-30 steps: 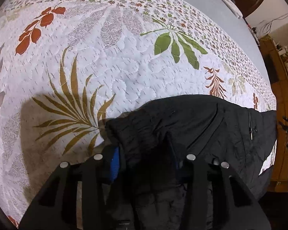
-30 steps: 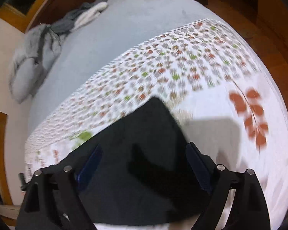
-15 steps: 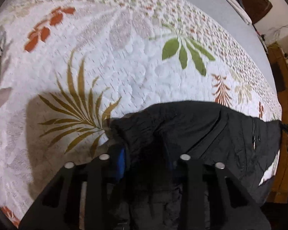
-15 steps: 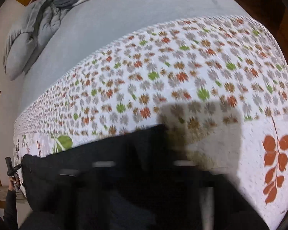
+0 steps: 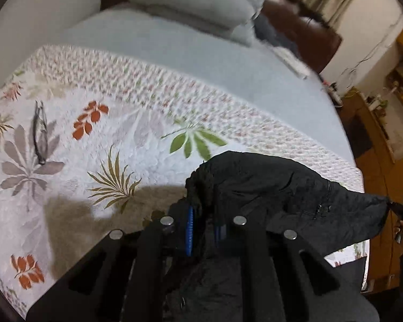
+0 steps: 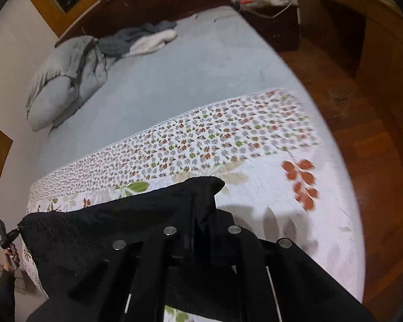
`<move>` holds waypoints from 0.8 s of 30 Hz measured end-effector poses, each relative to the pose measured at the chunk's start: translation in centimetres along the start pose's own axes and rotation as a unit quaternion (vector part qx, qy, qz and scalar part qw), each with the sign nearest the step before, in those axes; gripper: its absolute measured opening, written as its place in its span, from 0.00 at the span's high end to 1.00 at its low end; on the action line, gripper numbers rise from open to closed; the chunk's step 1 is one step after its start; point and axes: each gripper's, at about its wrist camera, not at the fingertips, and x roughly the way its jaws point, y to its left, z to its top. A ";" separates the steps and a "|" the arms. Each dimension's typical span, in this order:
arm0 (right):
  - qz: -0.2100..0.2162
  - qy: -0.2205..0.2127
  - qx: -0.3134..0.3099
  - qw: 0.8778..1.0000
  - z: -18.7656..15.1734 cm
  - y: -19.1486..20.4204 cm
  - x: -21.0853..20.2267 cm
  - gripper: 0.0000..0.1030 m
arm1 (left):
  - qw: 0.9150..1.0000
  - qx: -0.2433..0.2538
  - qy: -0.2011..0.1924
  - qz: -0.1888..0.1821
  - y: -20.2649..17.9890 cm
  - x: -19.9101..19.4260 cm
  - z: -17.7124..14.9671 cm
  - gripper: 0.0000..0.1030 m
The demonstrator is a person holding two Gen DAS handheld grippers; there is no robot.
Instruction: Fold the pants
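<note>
Above the floral quilt (image 5: pixel 99 145), the black pants (image 5: pixel 295 193) hang stretched between both tools. At 6 o'clock in the left wrist view, the left gripper (image 5: pixel 202 226) has its jaws nearly closed, pinching one bunched corner of fabric between blue pads. The right gripper (image 6: pixel 201 228) likewise clamps the opposite corner. At 12 o'clock lies a grey pillow (image 6: pixel 64 77).

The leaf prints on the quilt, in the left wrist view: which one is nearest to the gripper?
The olive-brown fern frond, just left of the left gripper and the black pants. The green, orange and grey leaves lie farther off on the quilt.
</note>
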 end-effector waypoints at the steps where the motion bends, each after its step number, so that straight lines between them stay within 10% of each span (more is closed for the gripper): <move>1: 0.002 -0.010 -0.002 1.000 -1.0 0.0 -1.3 0.93 | 1.000 -0.002 -0.012 -0.006 -0.1 -1.3 -0.5 0.90; 24: -0.020 -0.083 0.038 0.996 -28.9 -2.7 -13.0 0.89 | 0.998 -0.051 -0.023 -0.029 5.9 -11.9 -19.2 0.87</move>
